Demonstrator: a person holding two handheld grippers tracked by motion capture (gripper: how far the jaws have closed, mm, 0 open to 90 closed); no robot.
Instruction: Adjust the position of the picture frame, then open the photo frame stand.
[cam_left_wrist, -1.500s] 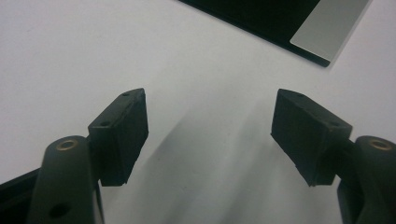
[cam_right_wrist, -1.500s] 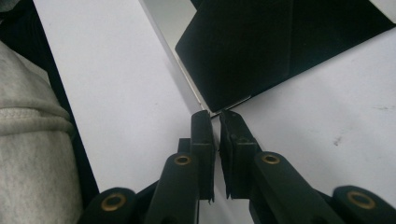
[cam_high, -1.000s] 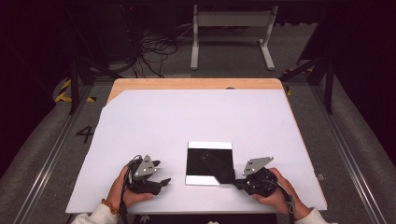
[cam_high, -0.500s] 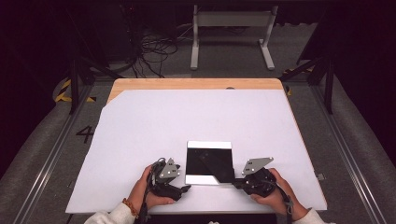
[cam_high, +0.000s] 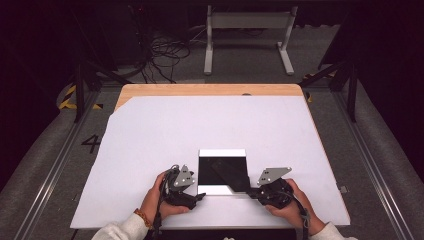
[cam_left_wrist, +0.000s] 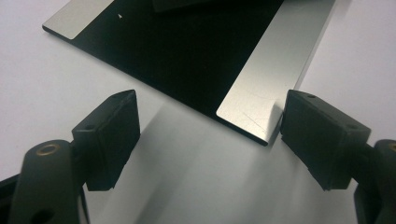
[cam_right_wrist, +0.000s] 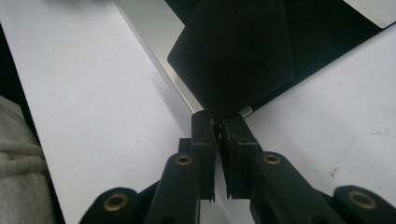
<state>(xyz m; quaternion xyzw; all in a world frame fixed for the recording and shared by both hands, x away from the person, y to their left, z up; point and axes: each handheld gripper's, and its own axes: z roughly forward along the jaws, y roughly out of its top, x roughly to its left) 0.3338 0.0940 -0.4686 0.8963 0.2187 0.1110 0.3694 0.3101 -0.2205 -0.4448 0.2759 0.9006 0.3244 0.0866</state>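
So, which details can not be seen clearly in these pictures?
- Right gripper view: the near corner of the flat panel is covered by the black sheet pinched in the right gripper.
- Left gripper view: the panel's far side is cut off by the top edge.
- High view: the left gripper jaws are too small to judge.

Black panel (cam_high: 222, 171) near desk's (cam_high: 150, 140) front edge; left gripper (cam_high: 192, 196) and right gripper (cam_high: 252, 189) at its front corners.

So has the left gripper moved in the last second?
Yes. In the high view the left gripper has slid rightward across the white table cover, reaching the near-left corner of the black-and-silver plate.
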